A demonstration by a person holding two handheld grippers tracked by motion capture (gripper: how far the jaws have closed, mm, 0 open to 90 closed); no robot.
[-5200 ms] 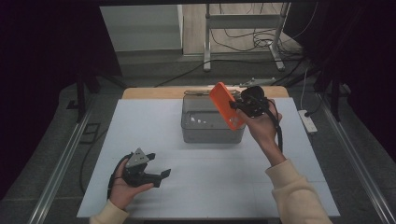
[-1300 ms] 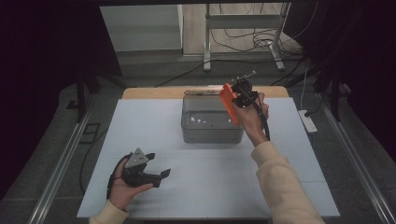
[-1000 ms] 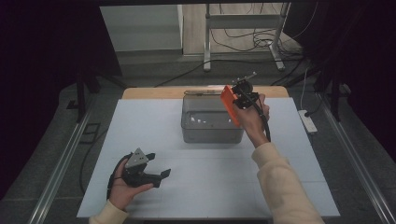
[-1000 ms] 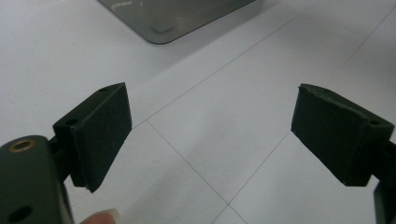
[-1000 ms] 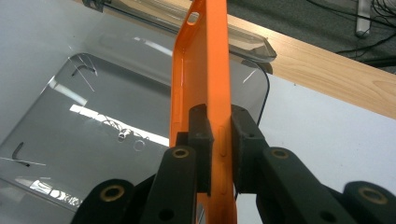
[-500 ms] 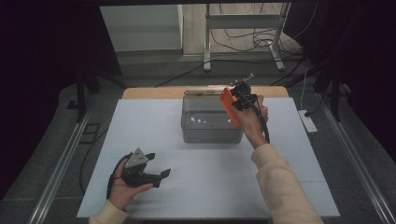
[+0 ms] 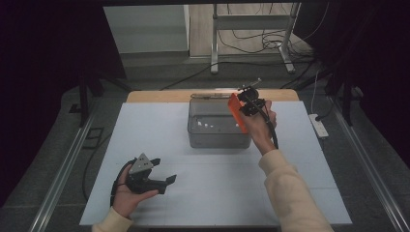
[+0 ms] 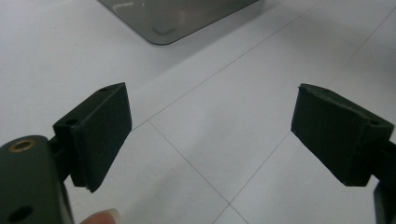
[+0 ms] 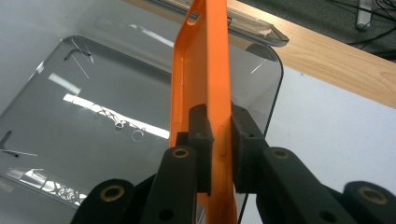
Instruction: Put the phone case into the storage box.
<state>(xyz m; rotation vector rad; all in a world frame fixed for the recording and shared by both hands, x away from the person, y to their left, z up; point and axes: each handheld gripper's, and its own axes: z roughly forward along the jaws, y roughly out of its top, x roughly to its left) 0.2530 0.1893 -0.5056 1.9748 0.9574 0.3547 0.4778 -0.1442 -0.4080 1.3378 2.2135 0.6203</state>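
Observation:
An orange phone case (image 7: pixel 236 111) (image 9: pixel 205 70) is held edge-up over the right end of a clear grey plastic box (image 7: pixel 217 126) (image 9: pixel 93 116). My right gripper (image 7: pixel 243 109) (image 9: pixel 220 140) is shut on the case, its pads pinching the thin wall. The box stands open-topped in the middle of the white table, and its lid (image 9: pixel 243 23) lies behind it on the wooden edge. My left gripper (image 7: pixel 167 181) (image 8: pixel 210 126) rests low over the table at the front left, jaws wide open with nothing between them; a corner of the box (image 8: pixel 173 18) shows ahead of it.
The white table top (image 7: pixel 217 193) is bare in front of the box. A wooden strip (image 7: pixel 159 95) runs along its far edge. A power strip (image 7: pixel 319 124) lies off the right side. Cables and a metal stand (image 7: pixel 251 38) are on the floor behind.
My right gripper has carried the orange case from tilted above the box's right corner to edge-up, slightly left, over the box's right end. The left gripper has stayed put.

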